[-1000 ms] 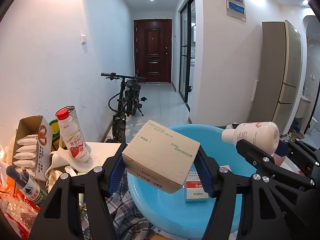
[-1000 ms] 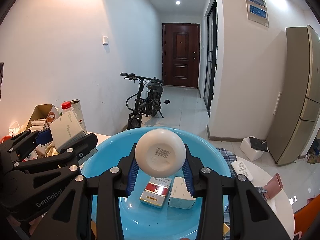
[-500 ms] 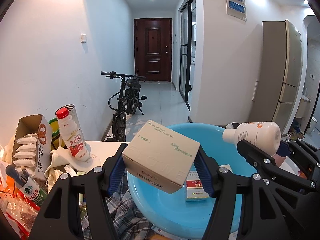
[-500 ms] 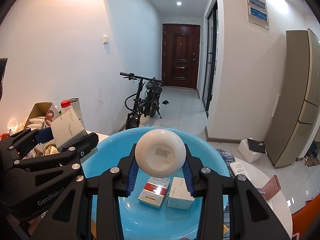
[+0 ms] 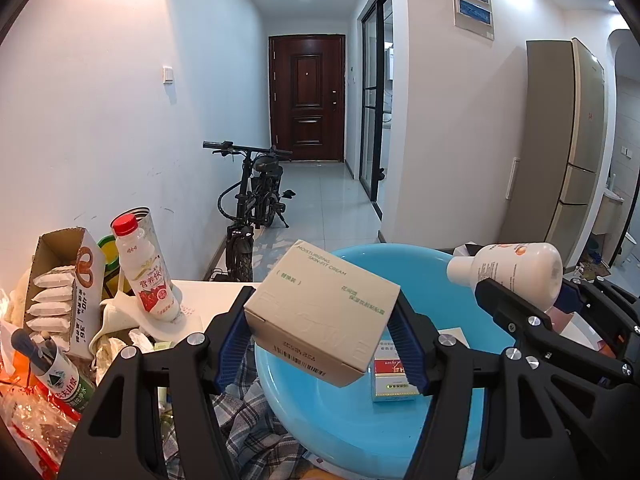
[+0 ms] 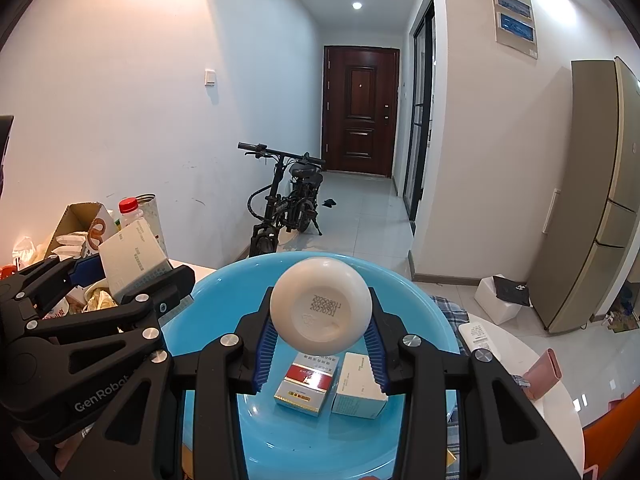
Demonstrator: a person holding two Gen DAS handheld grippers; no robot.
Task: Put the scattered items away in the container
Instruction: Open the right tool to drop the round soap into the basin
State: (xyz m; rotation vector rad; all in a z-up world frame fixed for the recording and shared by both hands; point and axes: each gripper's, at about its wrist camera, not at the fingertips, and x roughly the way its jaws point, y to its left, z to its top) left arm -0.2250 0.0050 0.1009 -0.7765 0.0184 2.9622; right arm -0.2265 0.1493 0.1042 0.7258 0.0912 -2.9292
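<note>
Left of the blue basin (image 5: 460, 276), a torn cardboard carton (image 5: 64, 276) and a glossy red-capped drink bottle (image 5: 146, 272) crowd the white tabletop (image 5: 212, 292). Over the basin's smooth left rim, the left gripper (image 5: 322, 328) pinches a matte beige cream box (image 5: 324, 312), tilted. Over its centre, the right gripper (image 6: 320, 320) clamps a rounded white bottle (image 6: 320, 316), base facing the camera. Inside lie a red-white carton (image 6: 306, 382) and a pale box (image 6: 358, 386), possibly touching; bare bottom nearer.

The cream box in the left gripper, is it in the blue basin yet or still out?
Out. The cream box hangs tilted in the left gripper, above the blue basin.
</note>
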